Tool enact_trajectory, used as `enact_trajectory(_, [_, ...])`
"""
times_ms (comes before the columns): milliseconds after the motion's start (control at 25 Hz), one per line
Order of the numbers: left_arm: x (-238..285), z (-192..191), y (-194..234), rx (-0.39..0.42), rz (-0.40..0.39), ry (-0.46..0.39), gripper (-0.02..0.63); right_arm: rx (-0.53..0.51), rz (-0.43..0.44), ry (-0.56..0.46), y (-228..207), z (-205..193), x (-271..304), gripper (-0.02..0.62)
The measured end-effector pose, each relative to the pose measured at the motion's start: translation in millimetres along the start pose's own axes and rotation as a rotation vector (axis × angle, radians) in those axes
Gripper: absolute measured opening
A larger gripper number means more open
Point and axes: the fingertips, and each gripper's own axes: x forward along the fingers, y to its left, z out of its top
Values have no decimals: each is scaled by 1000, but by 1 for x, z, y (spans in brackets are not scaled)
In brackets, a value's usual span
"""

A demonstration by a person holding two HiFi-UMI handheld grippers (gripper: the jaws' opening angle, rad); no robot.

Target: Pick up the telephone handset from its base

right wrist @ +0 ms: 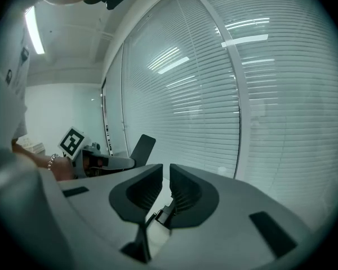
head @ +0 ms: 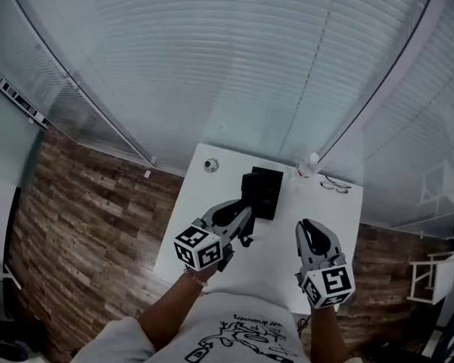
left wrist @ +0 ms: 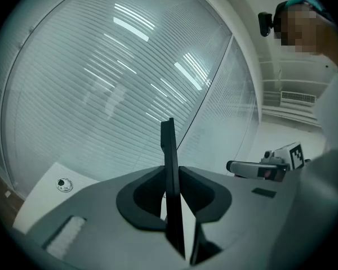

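My left gripper point(left wrist: 170, 174) has its fingers drawn in to a narrow gap and pinching the telephone handset point(left wrist: 168, 151). The thin black slab sits edge-on between the pads and stands up above them, held in the air with the window blinds point(left wrist: 118, 77) behind it. My right gripper point(right wrist: 164, 180) holds nothing: its fingers are barely apart, with a thin slit between the ribbed pads and only white surface showing through. The head view gives what neither gripper view does: the black base point(head: 261, 191) on the white table point(head: 318, 214), just beyond my left fingertips, with a small round object point(head: 210, 165), a bottle point(head: 309, 165) and a pair of glasses point(head: 334, 185) along the far edge. The handset is hard to pick out there against the base. The right gripper view shows it from the side, jutting slantwise out of my left gripper. The left gripper view catches the round object on the table corner and my right gripper off to the side.
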Motion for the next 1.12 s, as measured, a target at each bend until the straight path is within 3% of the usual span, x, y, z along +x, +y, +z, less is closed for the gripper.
enact_trajectory(560, [-62,66,-88,85,-73,-143,71,-47,30,-103,24,67,-52,32])
enact_trajectory(1120, [-100,86,-148,133,-160,-197,71,-101,48,-146,45,90,-89,32])
